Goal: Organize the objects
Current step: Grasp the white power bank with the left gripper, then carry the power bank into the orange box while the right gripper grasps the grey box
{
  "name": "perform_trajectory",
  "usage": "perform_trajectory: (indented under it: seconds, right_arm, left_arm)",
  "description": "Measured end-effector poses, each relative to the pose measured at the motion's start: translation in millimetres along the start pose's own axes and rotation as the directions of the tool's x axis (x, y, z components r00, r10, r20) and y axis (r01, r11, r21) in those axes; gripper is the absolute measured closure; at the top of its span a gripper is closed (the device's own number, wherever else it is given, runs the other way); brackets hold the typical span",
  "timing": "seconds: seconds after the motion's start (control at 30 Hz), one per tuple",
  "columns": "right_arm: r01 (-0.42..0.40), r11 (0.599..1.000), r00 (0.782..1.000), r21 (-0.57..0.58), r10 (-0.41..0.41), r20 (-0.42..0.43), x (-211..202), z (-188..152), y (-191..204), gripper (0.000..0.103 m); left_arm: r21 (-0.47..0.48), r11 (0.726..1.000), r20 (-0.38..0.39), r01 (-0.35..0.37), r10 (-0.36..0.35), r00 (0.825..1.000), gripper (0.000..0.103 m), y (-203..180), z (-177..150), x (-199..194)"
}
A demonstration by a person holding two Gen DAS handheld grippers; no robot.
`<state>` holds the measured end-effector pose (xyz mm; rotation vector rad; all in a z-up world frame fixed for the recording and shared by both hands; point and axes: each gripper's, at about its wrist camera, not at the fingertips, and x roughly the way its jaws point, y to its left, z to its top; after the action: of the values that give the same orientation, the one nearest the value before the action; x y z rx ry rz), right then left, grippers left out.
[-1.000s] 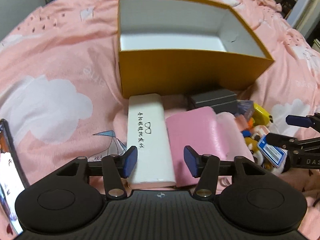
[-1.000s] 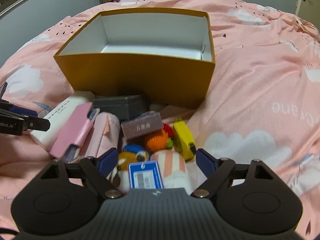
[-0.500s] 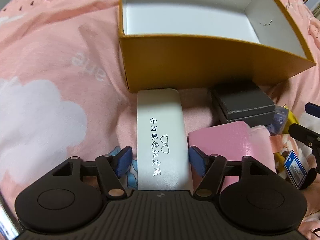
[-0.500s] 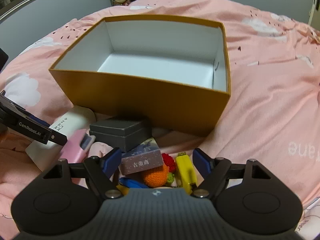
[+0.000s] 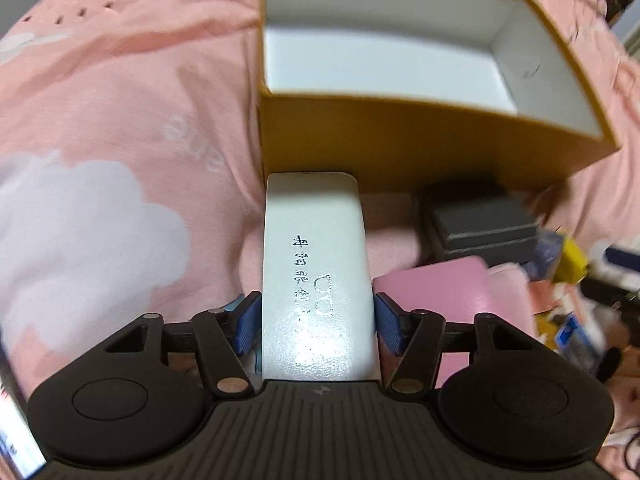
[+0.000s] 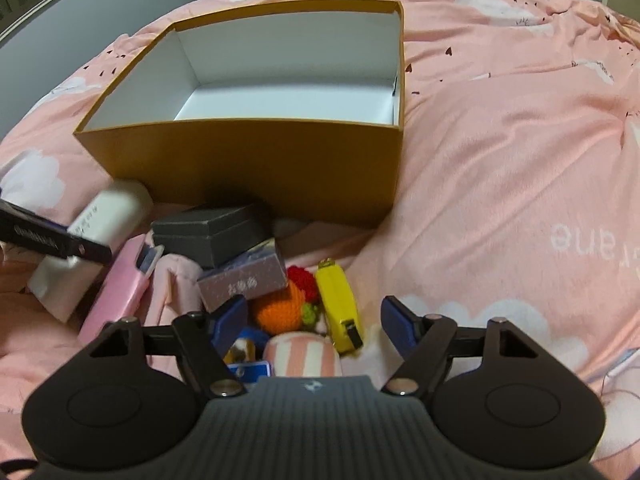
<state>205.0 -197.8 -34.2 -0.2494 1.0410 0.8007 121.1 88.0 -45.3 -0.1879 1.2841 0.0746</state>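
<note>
Now the left gripper [image 5: 316,322] straddles the white case [image 5: 316,276], jaws closing with both blue pads right at its long sides; contact looks made or nearly made, grip not confirmed. The case lies on the bed [image 5: 120,128], far end against the front wall of the open box [image 5: 400,148], which is empty. The right gripper [image 6: 314,320] hangs over the pile of small things, jaws apart and closing, pads clear of everything; the orange knit toy [image 6: 280,310], striped plush [image 6: 304,354] and yellow tape measure [image 6: 340,308] sit between or under them. Risks: the case is smooth and glossy, so a shallow or off-centre pinch could let it slip or swing on the lift; its far end could catch the box wall if raised too low. On the right, closing in the clutter could grab two items or nudge the purple box [image 6: 244,280] off the grey box [image 6: 216,228].
</note>
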Motion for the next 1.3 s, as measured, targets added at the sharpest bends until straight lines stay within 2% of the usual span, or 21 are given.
perform_trajectory:
  seconds: [0.2,0.37,0.43,0.47,0.57,0.7,0.83,1.0,1.13,1.3]
  right_arm:
    - [-0.065,0.998,0.998,-0.020,0.066,0.022,-5.7,6.0,11.8,0.030]
    - [-0.127,0.991,0.991,-0.043,0.129,0.040,-1.3,27.5,31.4,0.030]
    - [-0.130,0.991,0.991,-0.041,0.131,0.029,6.2,38.7,39.8,0.029]
    - [-0.136,0.990,0.990,-0.036,0.137,0.025,10.3,44.3,43.2,0.025]
    - [-0.141,0.990,0.989,0.026,0.142,-0.035,31.3,59.8,47.1,0.016]
    - [-0.143,0.977,0.977,0.157,0.165,-0.136,65.2,75.7,38.3,0.014]
    - [-0.130,0.957,0.951,0.260,0.195,-0.240,94.6,86.6,23.4,0.014]
    - [-0.174,0.918,0.911,0.356,0.287,-0.295,118.6,88.9,13.0,0.011]
    - [-0.190,0.908,0.900,0.374,0.313,-0.304,131.2,93.3,9.5,0.014]
    - [-0.222,0.938,0.902,0.267,0.302,-0.310,123.2,107.7,18.0,0.031]
  left_arm:
    - [-0.045,0.999,0.099,0.029,-0.025,0.995,0.034,8.0,-6.5,-43.2]
    - [-0.080,0.994,0.165,0.071,-0.057,0.985,0.034,6.0,-2.9,-55.7]
    - [-0.086,0.993,0.191,0.083,-0.065,0.979,0.034,4.3,-1.3,-61.8]
    - [-0.084,0.993,0.202,0.089,-0.070,0.977,0.034,2.5,-1.3,-64.7]
    - [-0.076,0.991,0.229,0.108,-0.088,0.969,0.034,-1.0,-1.6,-71.6]
    - [-0.069,0.990,0.261,0.121,-0.099,0.960,0.034,-1.8,0.3,-74.3]
    - [-0.049,0.990,0.285,0.136,-0.116,0.951,0.034,-3.5,5.6,-79.8]
    - [-0.028,0.987,0.296,0.159,-0.144,0.944,0.034,-6.4,18.1,-78.9]
    - [-0.007,0.986,0.300,0.166,-0.157,0.941,0.034,-9.9,27.5,-79.5]
    - [0.002,0.988,0.304,0.152,-0.146,0.941,0.034,-10.3,41.2,-77.7]
